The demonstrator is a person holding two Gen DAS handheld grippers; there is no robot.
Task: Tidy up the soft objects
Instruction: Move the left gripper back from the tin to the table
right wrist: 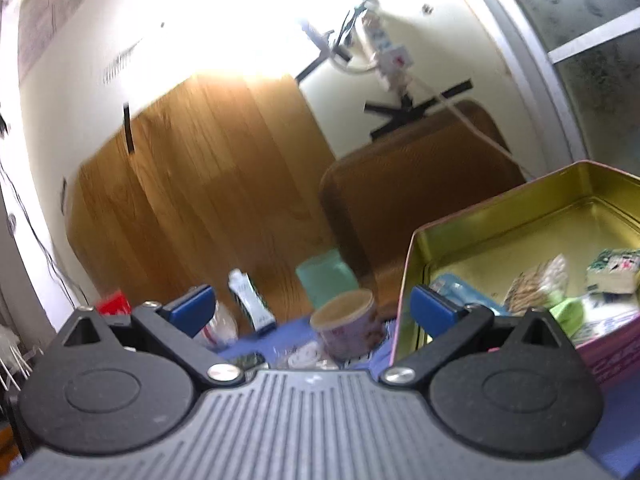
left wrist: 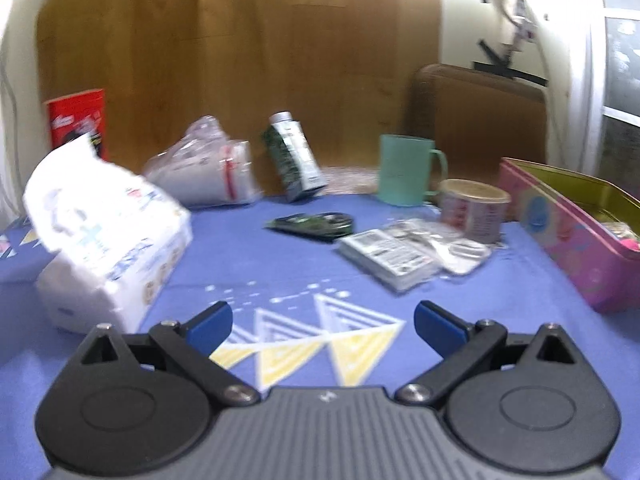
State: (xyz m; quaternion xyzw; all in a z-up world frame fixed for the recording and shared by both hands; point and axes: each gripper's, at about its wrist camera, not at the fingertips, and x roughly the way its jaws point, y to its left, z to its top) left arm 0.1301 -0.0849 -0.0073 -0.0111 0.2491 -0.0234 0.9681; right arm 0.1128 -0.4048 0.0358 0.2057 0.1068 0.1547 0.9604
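Left tool (left wrist: pixel 323 322): nearest my lens; I see its blue pads spread wide, nothing between them, only the blue patterned surface (left wrist: pixel 280 264) beneath.
Right tool (right wrist: pixel 311 307): released too, pads well apart and empty, held above the surface just beside the tin's near corner.
Tissue pack (left wrist: pixel 108 236): soft white pack at my left, tilted, resting on the surface.
Clear bag (left wrist: pixel 204 164): behind the tissue pack, against the wooden board (left wrist: pixel 240 60).
Flat wrapped packet (left wrist: pixel 390 254): mid-surface, right of centre, near the paper cup (left wrist: pixel 474 210).
Dark green pouch (left wrist: pixel 314 225): lying flat, between the carton (left wrist: pixel 294 158) and the packet.
Pink tin (right wrist: pixel 520 216): open, at my right; several small soft packs lie inside.
Green mug (left wrist: pixel 406 170): behind the paper cup.
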